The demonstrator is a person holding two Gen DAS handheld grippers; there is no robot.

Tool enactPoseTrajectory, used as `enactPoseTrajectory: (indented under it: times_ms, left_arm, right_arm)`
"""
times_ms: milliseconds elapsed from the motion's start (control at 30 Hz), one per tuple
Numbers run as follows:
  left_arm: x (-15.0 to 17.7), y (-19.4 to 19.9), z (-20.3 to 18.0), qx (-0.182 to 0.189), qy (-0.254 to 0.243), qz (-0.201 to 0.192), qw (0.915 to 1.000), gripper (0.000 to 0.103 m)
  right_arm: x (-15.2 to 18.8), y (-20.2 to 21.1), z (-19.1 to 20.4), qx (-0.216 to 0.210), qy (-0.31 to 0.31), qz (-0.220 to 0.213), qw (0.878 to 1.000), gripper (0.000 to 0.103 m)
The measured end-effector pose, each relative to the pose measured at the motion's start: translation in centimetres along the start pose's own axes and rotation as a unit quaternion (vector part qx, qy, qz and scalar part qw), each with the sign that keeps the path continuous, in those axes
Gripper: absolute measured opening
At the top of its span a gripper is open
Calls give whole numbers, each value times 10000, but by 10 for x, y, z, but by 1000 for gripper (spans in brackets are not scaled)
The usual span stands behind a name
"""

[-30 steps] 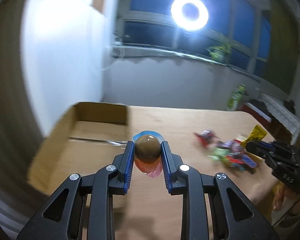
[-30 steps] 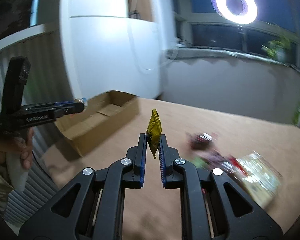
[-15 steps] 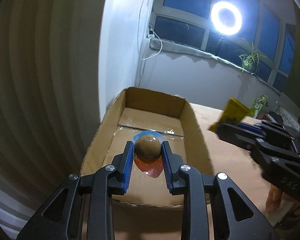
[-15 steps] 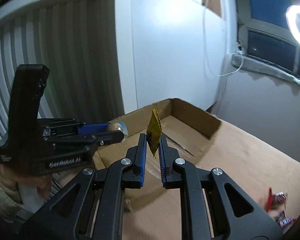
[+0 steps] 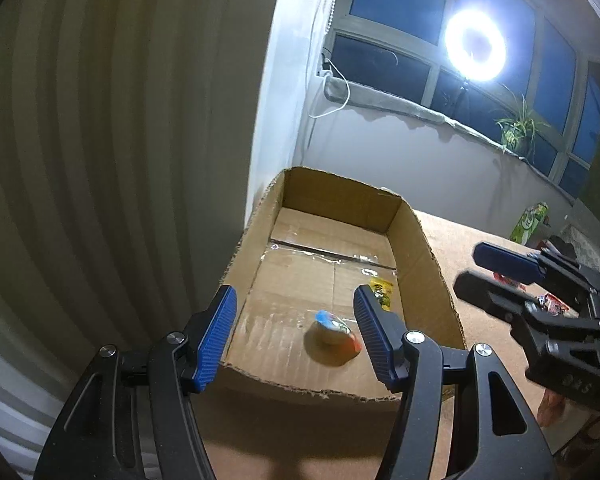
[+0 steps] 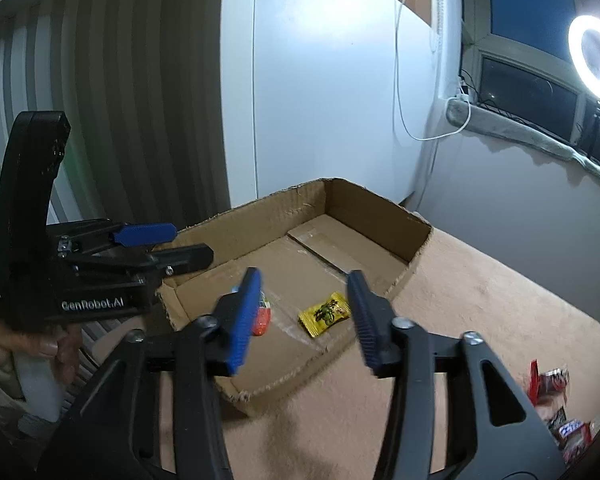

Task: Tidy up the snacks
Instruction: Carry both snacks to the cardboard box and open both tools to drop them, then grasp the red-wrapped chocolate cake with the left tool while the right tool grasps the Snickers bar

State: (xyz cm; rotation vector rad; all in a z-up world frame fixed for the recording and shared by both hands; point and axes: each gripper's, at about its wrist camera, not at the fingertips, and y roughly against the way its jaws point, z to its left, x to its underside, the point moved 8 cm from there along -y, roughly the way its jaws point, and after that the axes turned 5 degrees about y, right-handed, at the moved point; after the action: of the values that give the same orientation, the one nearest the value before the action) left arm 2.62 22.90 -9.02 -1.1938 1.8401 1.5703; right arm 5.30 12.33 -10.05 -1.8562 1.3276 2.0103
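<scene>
Hovering over the cardboard box (image 5: 424,248), the left gripper (image 5: 292,336) and right gripper (image 6: 300,316) have jaws opening, nothing between them. The round jelly cup (image 5: 334,332) and yellow packet (image 6: 325,313) lie inside (near the front). Withdrawing carelessly could clip the low wall and shove the box.

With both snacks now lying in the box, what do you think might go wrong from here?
1. The round jelly cup lies tilted near the cardboard box's low front edge; it may roll.
2. The left gripper and right gripper, jaws opening with nothing between them, hover close together and might collide.
3. The yellow packet lies flat, awkward to regrip.
</scene>
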Motion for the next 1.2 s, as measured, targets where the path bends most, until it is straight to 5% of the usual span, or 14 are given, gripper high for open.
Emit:
enactPoseTrajectory:
  times_ms: [467,1200]
  left_arm:
    - [-6,29,-47,99,-363,-174,9991,65]
    - [19,20,-221,984,-1458,115,9843,67]
  right_arm:
    - [28,64,-28,457,-391,-157,9981,61]
    - [130,166,-152,1556,-1077,-66,9819,61]
